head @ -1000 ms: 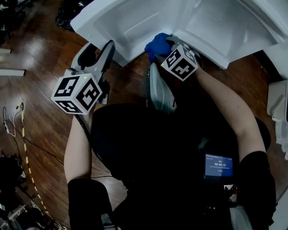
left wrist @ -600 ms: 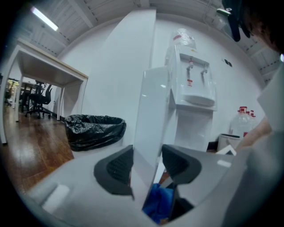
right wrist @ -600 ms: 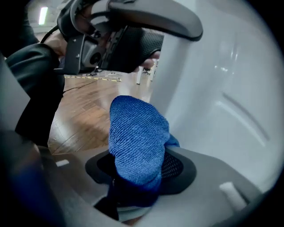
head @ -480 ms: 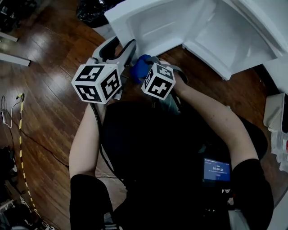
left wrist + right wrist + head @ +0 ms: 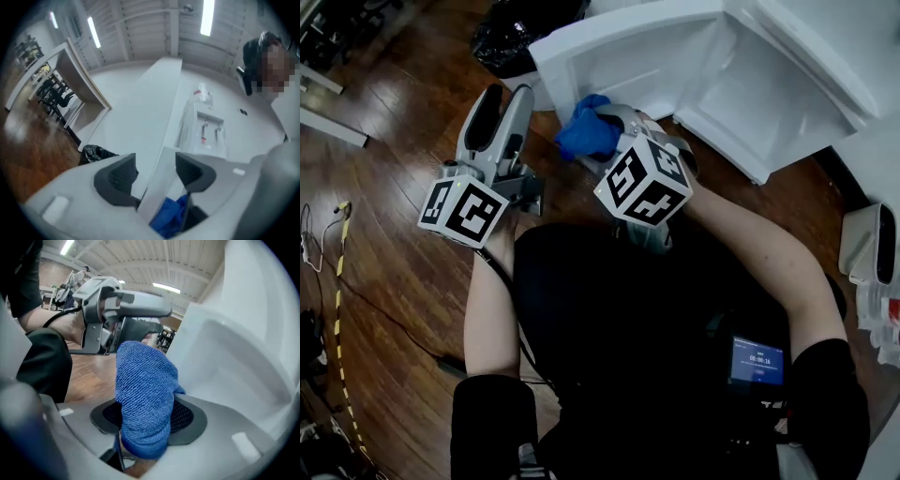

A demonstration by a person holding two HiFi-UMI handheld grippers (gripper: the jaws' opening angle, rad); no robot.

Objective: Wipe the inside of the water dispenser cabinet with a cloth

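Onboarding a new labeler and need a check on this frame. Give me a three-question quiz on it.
1. Multiple choice: what does the right gripper hold? A) a sponge B) a blue cloth C) nothing
2. True or false: the cabinet is shut.
3. Short answer: in the head view, what dark thing lies on the wood floor left of the cabinet?
Key: 1 B. 2 False, it stands open and its white inside shows. 3 A black bag.
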